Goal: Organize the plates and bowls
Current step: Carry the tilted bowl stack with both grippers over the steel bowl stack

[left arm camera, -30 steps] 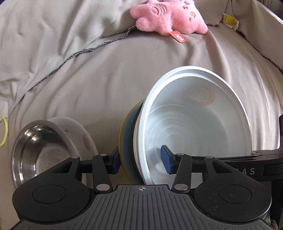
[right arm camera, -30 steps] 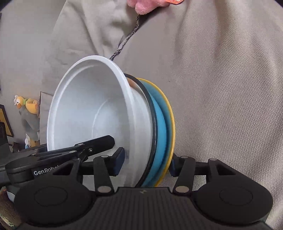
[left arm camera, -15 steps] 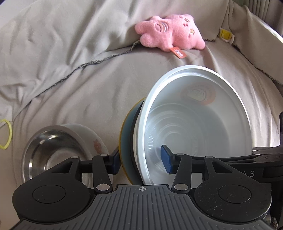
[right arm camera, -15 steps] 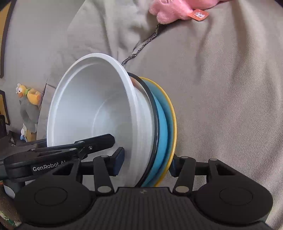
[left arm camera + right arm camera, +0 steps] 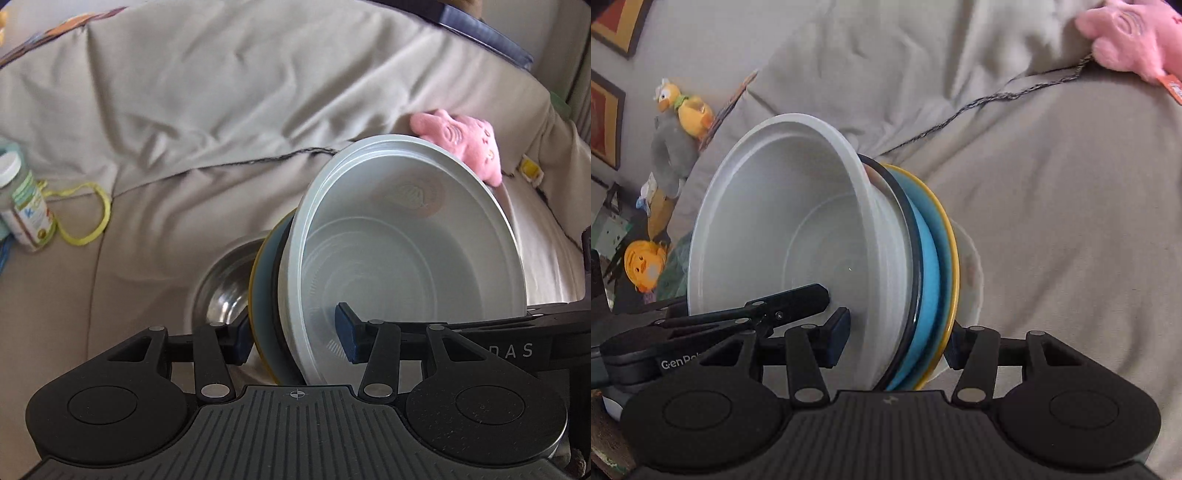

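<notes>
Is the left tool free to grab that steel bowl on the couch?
Probably not as things stand. The left tool is clamped on the stack of dishes, which also hangs in front of the steel bowl.

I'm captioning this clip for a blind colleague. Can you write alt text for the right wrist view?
The right claw grips a tilted stack on edge: a white bowl nested against a dark-rimmed dish and a blue plate with a yellow rim. The left claw reaches into the bowl from the left. Behind lie a beige cover and a pink plush toy.
</notes>
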`<state>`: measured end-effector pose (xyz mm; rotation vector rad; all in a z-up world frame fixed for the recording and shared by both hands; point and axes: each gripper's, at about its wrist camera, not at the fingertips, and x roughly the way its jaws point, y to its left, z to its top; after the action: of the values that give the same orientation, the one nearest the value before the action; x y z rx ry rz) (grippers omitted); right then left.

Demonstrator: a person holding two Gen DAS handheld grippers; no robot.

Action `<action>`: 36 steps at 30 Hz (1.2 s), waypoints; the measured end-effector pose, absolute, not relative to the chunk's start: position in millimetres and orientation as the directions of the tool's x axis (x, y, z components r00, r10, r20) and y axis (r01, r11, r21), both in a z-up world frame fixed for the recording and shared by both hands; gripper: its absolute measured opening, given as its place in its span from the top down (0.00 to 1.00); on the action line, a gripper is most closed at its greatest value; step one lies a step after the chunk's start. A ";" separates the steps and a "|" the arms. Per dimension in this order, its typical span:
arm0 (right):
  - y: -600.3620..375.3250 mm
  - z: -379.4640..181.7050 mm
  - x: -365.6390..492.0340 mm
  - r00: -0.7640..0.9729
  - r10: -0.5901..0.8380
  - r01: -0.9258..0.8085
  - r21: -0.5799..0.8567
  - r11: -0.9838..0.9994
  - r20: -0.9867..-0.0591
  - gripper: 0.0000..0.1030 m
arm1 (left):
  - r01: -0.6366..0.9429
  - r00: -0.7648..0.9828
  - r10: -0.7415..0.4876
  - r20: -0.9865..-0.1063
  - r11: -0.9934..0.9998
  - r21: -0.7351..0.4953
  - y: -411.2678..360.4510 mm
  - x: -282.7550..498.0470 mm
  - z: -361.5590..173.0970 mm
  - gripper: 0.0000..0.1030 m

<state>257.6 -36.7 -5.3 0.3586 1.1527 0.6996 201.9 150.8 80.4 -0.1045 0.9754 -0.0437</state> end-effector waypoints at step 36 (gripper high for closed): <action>59.3 -5.2 272.7 0.124 0.314 -0.177 0.290 0.940 -0.941 0.47 | -0.068 0.564 -0.374 -0.736 0.868 -0.493 251.2 192.9 14.0 0.55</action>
<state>272.7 59.3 -5.2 0.1172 1.4020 0.3587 192.9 251.2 14.0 -0.5078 0.9649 -0.1894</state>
